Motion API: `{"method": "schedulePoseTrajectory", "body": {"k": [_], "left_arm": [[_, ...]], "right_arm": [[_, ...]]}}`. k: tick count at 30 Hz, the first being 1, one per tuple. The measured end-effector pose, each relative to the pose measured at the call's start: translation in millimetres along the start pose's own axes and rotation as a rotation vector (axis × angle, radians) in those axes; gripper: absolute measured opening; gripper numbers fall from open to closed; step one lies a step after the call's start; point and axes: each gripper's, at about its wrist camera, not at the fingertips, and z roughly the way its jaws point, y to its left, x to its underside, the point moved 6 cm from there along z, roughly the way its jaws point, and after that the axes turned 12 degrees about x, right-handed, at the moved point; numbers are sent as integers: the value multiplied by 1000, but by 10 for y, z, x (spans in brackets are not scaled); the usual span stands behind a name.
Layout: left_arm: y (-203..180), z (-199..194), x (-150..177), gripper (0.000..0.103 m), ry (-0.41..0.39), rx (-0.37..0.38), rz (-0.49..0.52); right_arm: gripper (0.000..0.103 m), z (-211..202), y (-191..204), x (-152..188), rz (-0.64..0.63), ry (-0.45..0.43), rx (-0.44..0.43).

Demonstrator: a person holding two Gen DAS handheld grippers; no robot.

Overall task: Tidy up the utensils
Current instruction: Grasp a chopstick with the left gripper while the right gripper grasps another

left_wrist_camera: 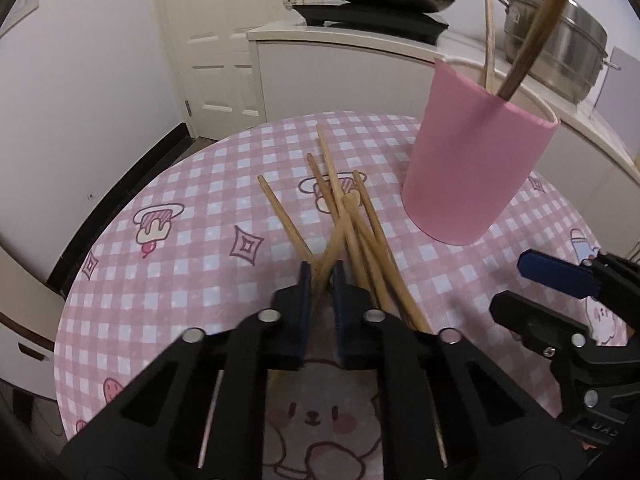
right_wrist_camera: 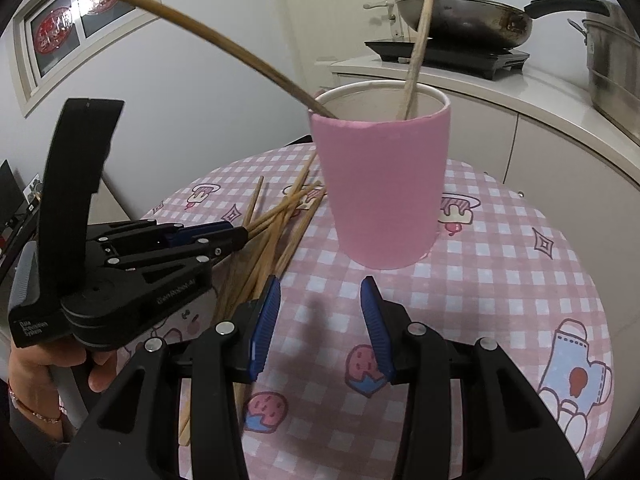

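Blue-padded fingers of the left gripper (left_wrist_camera: 322, 276) are closed to a narrow gap around one chopstick (left_wrist_camera: 334, 248) at the near end of the loose pile of chopsticks (left_wrist_camera: 352, 224); whether the pads actually bear on it cannot be told. The pile's long axes run away from the left gripper toward the pink cup (left_wrist_camera: 476, 168), which stands upright just beyond and to the right on the checked tablecloth (left_wrist_camera: 192, 248), two long wooden utensils (right_wrist_camera: 416, 40) already leaning in it. The left gripper is nearer the pile. The right gripper (right_wrist_camera: 320, 312) is spread wide, empty, facing the cup. Lettering on the left gripper's body is too blurred to read reliably.
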Motion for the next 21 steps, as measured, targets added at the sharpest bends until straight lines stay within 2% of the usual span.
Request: {"method": "schedulePoseTrajectory", "body": {"k": [7, 13, 17, 21], "left_arm": [[224, -272, 49, 6, -45, -23, -65], [494, -488, 120, 6, -66, -47, -119], [751, -530, 164, 6, -46, -82, -165], [962, -451, 226, 6, -14, -68, -220]], "right_arm": [[39, 13, 240, -45, -43, 3, -24], [39, 122, 603, -128, -120, 8, -40], [39, 288, 888, -223, -189, 17, -31], [39, 504, 1071, -365, -232, 31, 3]]}}
